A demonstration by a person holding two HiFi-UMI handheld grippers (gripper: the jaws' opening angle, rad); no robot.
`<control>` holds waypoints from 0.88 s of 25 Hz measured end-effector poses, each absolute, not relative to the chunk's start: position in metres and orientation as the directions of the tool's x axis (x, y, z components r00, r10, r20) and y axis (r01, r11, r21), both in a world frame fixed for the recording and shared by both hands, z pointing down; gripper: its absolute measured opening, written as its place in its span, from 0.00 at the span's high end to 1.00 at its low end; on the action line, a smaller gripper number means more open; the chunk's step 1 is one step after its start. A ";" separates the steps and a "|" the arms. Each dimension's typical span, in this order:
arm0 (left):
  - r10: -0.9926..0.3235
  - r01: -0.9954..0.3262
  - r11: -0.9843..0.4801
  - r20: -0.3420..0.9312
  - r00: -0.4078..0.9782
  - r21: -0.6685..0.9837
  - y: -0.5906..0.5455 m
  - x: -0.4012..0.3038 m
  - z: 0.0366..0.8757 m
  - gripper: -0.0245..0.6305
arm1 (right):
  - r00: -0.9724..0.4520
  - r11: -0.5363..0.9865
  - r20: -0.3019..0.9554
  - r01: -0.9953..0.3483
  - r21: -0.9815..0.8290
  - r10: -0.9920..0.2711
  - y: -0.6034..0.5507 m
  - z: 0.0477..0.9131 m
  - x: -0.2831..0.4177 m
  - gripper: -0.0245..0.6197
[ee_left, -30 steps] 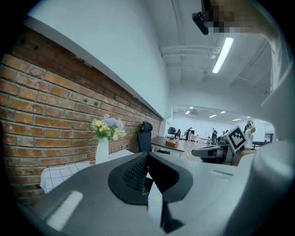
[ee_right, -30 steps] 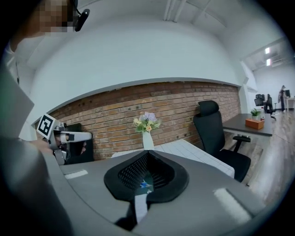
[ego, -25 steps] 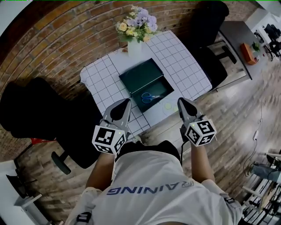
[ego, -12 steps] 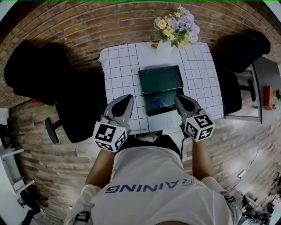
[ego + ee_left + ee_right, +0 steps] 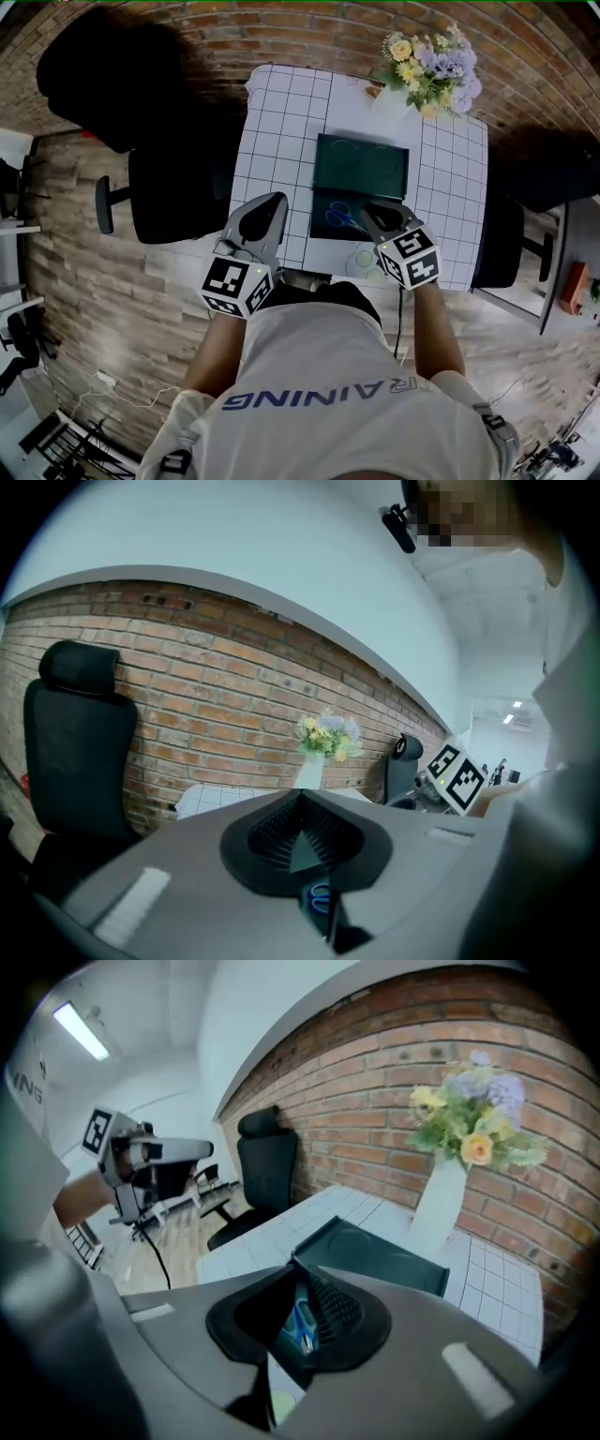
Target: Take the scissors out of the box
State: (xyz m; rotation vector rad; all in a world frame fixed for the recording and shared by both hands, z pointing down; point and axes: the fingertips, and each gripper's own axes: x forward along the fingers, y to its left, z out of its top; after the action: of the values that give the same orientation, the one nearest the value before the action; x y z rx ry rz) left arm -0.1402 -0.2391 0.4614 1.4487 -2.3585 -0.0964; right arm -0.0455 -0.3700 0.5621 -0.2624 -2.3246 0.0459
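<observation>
Scissors [image 5: 337, 216] lie crosswise in box [image 5: 321, 228], handles pointing left.

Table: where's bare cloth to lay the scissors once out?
Bare cloth lies left of the box, out to its left edge, and in a strip between box and right edge; also behind the box, left of the vase. Crowded: the near edge, with pale discs.

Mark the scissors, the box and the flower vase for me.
scissors [image 5: 337, 216]: head view, on the blue handle loops.
box [image 5: 361, 167]: head view, on the inner face of its open lid.
vase [image 5: 439, 1206]: right gripper view, on its white body.
</observation>
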 end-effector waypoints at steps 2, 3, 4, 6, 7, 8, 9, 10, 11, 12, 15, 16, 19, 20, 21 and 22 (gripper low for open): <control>-0.868 -0.840 0.480 0.277 -0.412 0.252 -0.235 -0.140 0.464 0.96 | -0.561 0.963 0.797 0.251 -0.096 0.226 -0.358 0.587 -0.045 0.84; -0.865 -0.837 0.485 0.280 -0.416 0.255 -0.233 -0.141 0.466 0.96 | -0.503 0.954 0.832 0.286 -0.093 0.232 -0.352 0.600 -0.045 0.80; -0.862 -0.832 0.491 0.284 -0.420 0.260 -0.230 -0.143 0.468 0.96 | -0.449 0.943 0.862 0.319 -0.091 0.235 -0.346 0.613 -0.046 0.78; -0.855 -0.821 0.503 0.293 -0.428 0.270 -0.223 -0.146 0.473 0.96 | -0.357 0.923 0.906 0.376 -0.082 0.226 -0.336 0.636 -0.048 0.76; -0.851 -0.815 0.510 0.299 -0.432 0.275 -0.219 -0.147 0.476 0.96 | -0.316 0.914 0.924 0.399 -0.078 0.217 -0.332 0.646 -0.050 0.76; -0.847 -0.808 0.518 0.304 -0.437 0.280 -0.214 -0.149 0.479 0.96 | -0.279 0.907 0.938 0.415 -0.076 0.206 -0.329 0.657 -0.052 0.76; -0.843 -0.800 0.525 0.308 -0.441 0.290 -0.208 -0.151 0.482 0.96 | -0.250 0.903 0.948 0.424 -0.074 0.195 -0.326 0.667 -0.054 0.76; -0.840 -0.793 0.531 0.310 -0.445 0.300 -0.202 -0.154 0.485 0.96 | -0.227 0.900 0.957 0.430 -0.068 0.181 -0.323 0.677 -0.057 0.76; -0.837 -0.786 0.536 0.312 -0.449 0.308 -0.196 -0.157 0.487 0.96 | -0.206 0.899 0.965 0.435 -0.059 0.163 -0.322 0.687 -0.059 0.76; -0.835 -0.782 0.541 0.314 -0.453 0.311 -0.191 -0.160 0.490 0.96 | -0.183 0.896 0.973 0.442 -0.048 0.142 -0.321 0.696 -0.060 0.76; -0.824 -0.768 0.557 0.323 -0.464 0.317 -0.176 -0.167 0.495 0.96 | -0.117 0.890 0.989 0.455 -0.031 0.094 -0.319 0.718 -0.062 0.76; -0.821 -0.763 0.562 0.326 -0.468 0.318 -0.172 -0.170 0.497 0.96 | -0.100 0.890 0.992 0.454 -0.029 0.083 -0.319 0.724 -0.061 0.76; -0.814 -0.753 0.573 0.332 -0.477 0.324 -0.164 -0.177 0.499 0.96 | -0.067 0.893 0.996 0.450 -0.021 0.057 -0.322 0.737 -0.060 0.76; -0.813 -0.752 0.574 0.333 -0.477 0.325 -0.162 -0.179 0.500 0.96 | -0.061 0.894 0.997 0.447 -0.019 0.051 -0.323 0.739 -0.059 0.76; -0.813 -0.751 0.575 0.334 -0.477 0.325 -0.161 -0.181 0.501 0.96 | -0.058 0.896 0.997 0.443 -0.018 0.049 -0.324 0.740 -0.059 0.76; -0.813 -0.751 0.575 0.334 -0.477 0.326 -0.160 -0.184 0.501 0.96 | -0.058 0.898 0.997 0.440 -0.017 0.048 -0.324 0.741 -0.059 0.77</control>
State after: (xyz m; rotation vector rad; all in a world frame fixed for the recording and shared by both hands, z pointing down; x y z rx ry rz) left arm -0.1836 -0.1601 0.5012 1.2547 -2.3558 -0.1845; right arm -0.0593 -0.3243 0.7411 -0.3868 -1.6091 -0.3333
